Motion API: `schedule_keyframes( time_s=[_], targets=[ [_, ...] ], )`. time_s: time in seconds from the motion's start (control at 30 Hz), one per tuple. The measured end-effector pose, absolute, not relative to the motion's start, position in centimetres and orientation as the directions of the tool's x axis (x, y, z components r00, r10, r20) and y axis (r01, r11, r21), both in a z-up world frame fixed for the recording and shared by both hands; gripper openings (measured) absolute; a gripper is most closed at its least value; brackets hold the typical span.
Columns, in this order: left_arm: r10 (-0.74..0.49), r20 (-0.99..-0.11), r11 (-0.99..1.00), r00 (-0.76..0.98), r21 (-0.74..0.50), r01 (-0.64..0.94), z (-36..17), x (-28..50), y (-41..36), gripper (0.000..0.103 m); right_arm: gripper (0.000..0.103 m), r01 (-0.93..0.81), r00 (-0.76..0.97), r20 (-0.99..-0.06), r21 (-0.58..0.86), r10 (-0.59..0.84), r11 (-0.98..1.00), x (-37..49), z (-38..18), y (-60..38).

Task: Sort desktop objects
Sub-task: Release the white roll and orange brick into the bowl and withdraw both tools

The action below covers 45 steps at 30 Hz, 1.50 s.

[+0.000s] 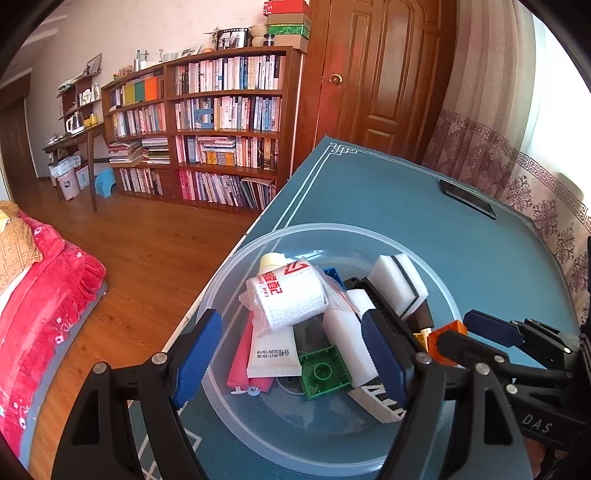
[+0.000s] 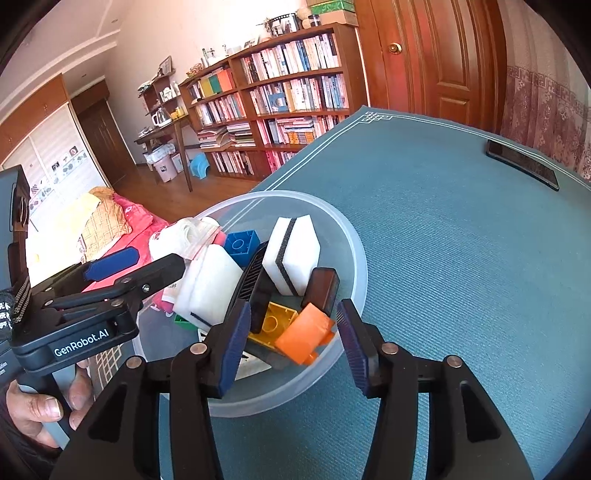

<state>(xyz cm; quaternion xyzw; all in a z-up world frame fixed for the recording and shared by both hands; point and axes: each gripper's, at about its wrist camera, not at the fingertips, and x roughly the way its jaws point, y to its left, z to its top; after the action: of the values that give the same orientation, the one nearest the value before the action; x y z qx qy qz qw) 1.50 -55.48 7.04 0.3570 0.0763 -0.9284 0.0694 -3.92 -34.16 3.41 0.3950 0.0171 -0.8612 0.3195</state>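
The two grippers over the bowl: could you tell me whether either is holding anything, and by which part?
Neither holds anything. The left gripper and right gripper are both open above the bowl; the orange block lies between the right one's fingers, ungripped.

A tall wooden bookshelf full of books stands against the pale wall. To its right is a brown door, then a patterned curtain with daylight. In front of the bookshelf lies wooden floor, with a red bed further left.

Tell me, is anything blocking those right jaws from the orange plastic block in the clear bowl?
Nothing visible. The right gripper hangs open directly over the orange plastic block, which lies atop the pile near the clear bowl's rim.
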Motion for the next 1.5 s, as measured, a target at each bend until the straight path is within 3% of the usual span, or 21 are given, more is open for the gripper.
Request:
schedule_keyframes(
  time_s=[0.13,0.27,0.33,0.43,0.57,1.03,1.5],
  targets=[
    [-0.094,-0.671,-0.975,-0.736,-0.087,0.203,7.2,2.8,-55.7,0.081,0.055,0.581,-0.473,-0.696,0.213,-0.539,-0.785,-3.1,3.6,-34.1],
    [-0.129,-0.661,-0.974,-0.739,-0.054,0.218,7.4,4.2,-55.4,0.082,0.080,0.594,-0.488,-0.695,0.180,-0.529,-0.784,-2.1,3.8,-34.2],
    [-0.137,-0.658,-0.975,-0.740,-0.044,0.220,7.5,4.8,-55.3,0.082,0.087,0.597,-0.505,-0.686,0.161,-0.524,-0.786,-1.7,4.0,-34.2],
    [-0.136,-0.657,-0.974,-0.741,-0.046,0.220,7.4,5.3,-55.3,0.082,0.088,0.589,-0.527,-0.683,0.136,-0.506,-0.797,-1.3,4.1,-34.4],
    [-0.135,-0.655,-0.974,-0.743,-0.051,0.223,7.4,5.7,-55.6,0.082,0.102,0.573,-0.546,-0.696,0.095,-0.466,-0.814,-1.0,3.7,-34.4],
    [-0.133,-0.646,-0.972,-0.751,-0.063,0.227,7.4,6.2,-56.0,0.082,0.102,0.566,-0.504,-0.704,0.169,-0.501,-0.807,-0.8,3.6,-33.8],
    [-0.136,-0.656,-0.972,-0.742,-0.056,0.228,6.8,6.9,-56.0,0.082,0.102,0.583,-0.513,-0.710,0.125,-0.483,-0.803,0.3,3.8,-34.8]
  ],
)
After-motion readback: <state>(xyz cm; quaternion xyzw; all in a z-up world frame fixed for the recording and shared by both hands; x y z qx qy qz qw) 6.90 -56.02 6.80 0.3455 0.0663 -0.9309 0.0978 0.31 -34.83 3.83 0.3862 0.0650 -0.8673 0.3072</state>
